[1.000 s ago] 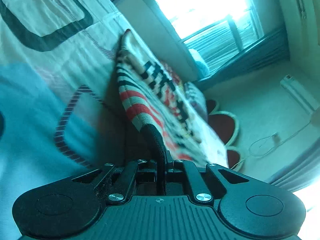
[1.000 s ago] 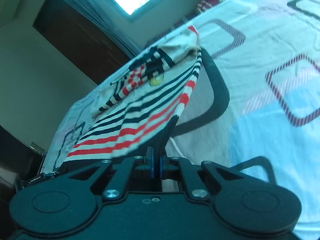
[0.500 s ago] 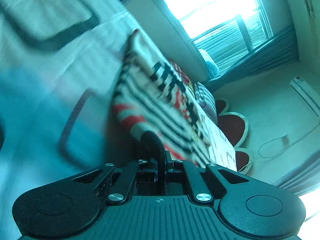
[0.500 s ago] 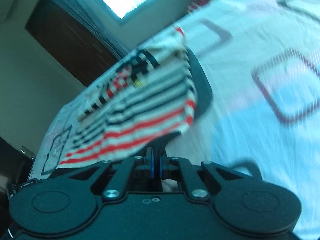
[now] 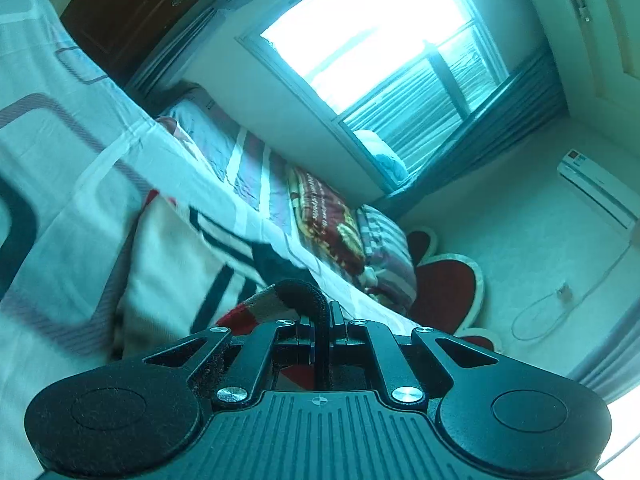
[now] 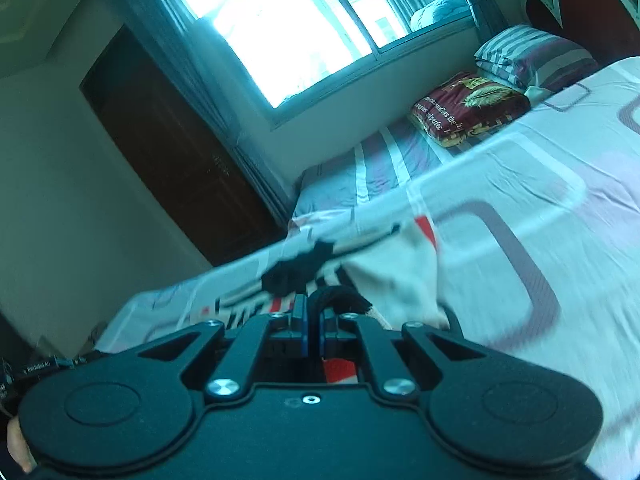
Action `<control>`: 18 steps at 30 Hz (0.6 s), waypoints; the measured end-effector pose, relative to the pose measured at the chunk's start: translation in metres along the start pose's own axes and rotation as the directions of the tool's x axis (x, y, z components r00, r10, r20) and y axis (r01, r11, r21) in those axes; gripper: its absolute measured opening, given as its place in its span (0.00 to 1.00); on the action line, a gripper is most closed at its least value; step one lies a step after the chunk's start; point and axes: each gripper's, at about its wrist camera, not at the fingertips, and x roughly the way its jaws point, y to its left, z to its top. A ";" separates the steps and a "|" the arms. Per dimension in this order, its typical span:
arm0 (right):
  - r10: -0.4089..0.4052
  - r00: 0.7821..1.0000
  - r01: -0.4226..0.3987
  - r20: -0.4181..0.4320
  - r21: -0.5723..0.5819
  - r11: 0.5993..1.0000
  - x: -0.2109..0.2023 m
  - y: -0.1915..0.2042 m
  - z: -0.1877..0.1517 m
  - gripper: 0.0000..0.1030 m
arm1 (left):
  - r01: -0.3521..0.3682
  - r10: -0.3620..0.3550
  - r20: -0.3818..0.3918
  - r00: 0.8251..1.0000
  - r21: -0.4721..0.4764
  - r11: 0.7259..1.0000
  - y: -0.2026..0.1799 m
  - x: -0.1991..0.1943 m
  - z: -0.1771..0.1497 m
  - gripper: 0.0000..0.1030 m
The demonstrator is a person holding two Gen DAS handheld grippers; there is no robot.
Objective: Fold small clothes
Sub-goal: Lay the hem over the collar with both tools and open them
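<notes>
Both grippers, left (image 5: 320,320) and right (image 6: 314,316), are pinching the shirt (image 5: 176,264) tight over the bed (image 5: 60,168), so they should be going forward side by side, keeping its edge straight.

Place: a bedroom in a home.
Bed: a wide bed (image 6: 540,208) with a patterned sheet fills the view just ahead of and below the right claw.
Pillows: a striped pillow (image 6: 532,54) and a dark red cushion (image 6: 472,108) lie far ahead, at the head end.
Headboard: red, with a scalloped pale edge (image 5: 448,288), ahead to the right of the left claw.
Window: bright, with curtains (image 5: 380,44), on the wall beyond.
Door: dark wood (image 6: 172,152), ahead to the left.
Air conditioner: a wall unit (image 5: 596,188), high on the right.
</notes>
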 end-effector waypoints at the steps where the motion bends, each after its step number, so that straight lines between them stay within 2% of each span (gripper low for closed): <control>1: 0.000 1.000 0.000 -0.004 0.003 1.000 0.012 -0.002 0.008 0.05 | -0.005 0.005 -0.003 1.000 -0.003 1.000 0.001 0.011 0.008 0.05; 7: 0.008 0.999 -0.006 -0.049 0.029 1.000 0.091 -0.024 0.038 0.05 | -0.056 0.056 -0.042 0.998 -0.006 0.998 0.024 0.080 0.045 0.05; 11: 0.012 0.996 -0.008 -0.086 0.047 0.999 0.139 -0.040 0.047 0.05 | -0.100 0.100 -0.075 0.992 -0.002 0.995 0.040 0.119 0.055 0.05; 17: 0.002 0.989 0.010 -0.151 0.076 0.997 0.209 -0.068 0.049 0.07 | -0.194 0.189 -0.129 0.973 -0.027 0.981 0.075 0.181 0.062 0.06; 18: 0.012 0.988 -0.002 -0.153 0.068 0.998 0.220 -0.070 0.049 0.10 | -0.215 0.208 -0.132 0.969 -0.038 0.976 0.080 0.190 0.063 0.06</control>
